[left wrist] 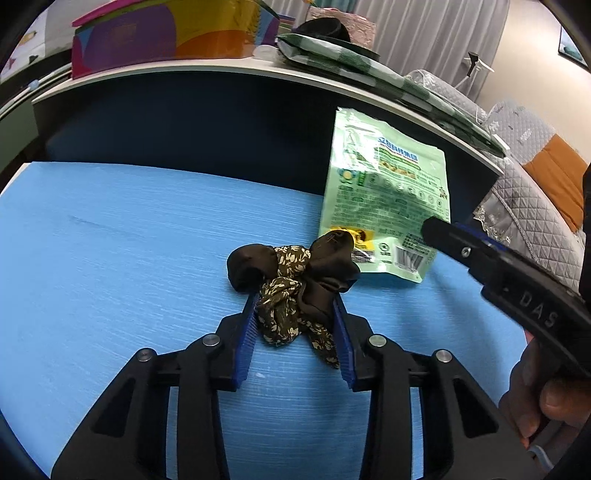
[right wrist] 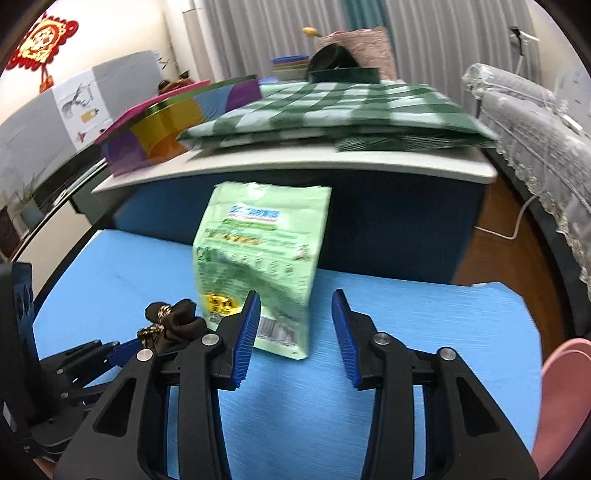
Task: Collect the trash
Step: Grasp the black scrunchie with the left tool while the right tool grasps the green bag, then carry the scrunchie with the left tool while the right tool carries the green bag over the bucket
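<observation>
Left fingers [left wrist: 295, 306] grip brown cloth bundle [left wrist: 291, 284]; right fingers [right wrist: 295, 314] apparently apart before green pouch [right wrist: 258, 258].

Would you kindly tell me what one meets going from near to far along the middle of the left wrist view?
left hand-held gripper → brown patterned cloth → green snack bag → dark blue panel → white shelf edge → colourful box
</observation>
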Available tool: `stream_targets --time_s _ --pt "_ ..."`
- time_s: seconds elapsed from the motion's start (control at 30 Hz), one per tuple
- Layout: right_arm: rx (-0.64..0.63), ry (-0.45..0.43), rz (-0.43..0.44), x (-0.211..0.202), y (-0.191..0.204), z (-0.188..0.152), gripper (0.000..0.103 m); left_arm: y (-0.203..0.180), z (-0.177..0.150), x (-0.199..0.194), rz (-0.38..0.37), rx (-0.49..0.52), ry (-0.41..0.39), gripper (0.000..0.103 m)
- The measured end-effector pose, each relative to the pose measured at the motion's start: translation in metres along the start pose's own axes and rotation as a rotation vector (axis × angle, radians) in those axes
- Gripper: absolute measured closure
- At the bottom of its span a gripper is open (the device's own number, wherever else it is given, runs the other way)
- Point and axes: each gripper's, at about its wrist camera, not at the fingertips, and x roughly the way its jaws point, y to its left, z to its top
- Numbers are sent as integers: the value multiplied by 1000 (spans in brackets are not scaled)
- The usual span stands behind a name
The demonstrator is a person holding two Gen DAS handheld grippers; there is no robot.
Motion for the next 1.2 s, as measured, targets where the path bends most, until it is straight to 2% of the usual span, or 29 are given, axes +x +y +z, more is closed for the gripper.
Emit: stream_targets --time_s 0.03,0.1,0.2,0.57,0.83,1.2 --pt "-9 3 8 0 2 -1 75 0 1 0 3 -3 0 66" --pt "-25 5 18 -2 5 -2 92 -1 0 0 11 -6 -1 66" --pt "-41 2 27 -9 7 -5 97 -4 0 -2 32 -3 0 66" --pt "-43 -17 -41 -61 8 -19 102 1 -9 -23 56 -21 2 67" --pt "-31 -39 -112 -112 7 -31 103 -11 -16 -55 46 27 -32 67" --pt "-26 -95 -150 -172 13 -49 103 -26 -34 -92 43 105 -66 67"
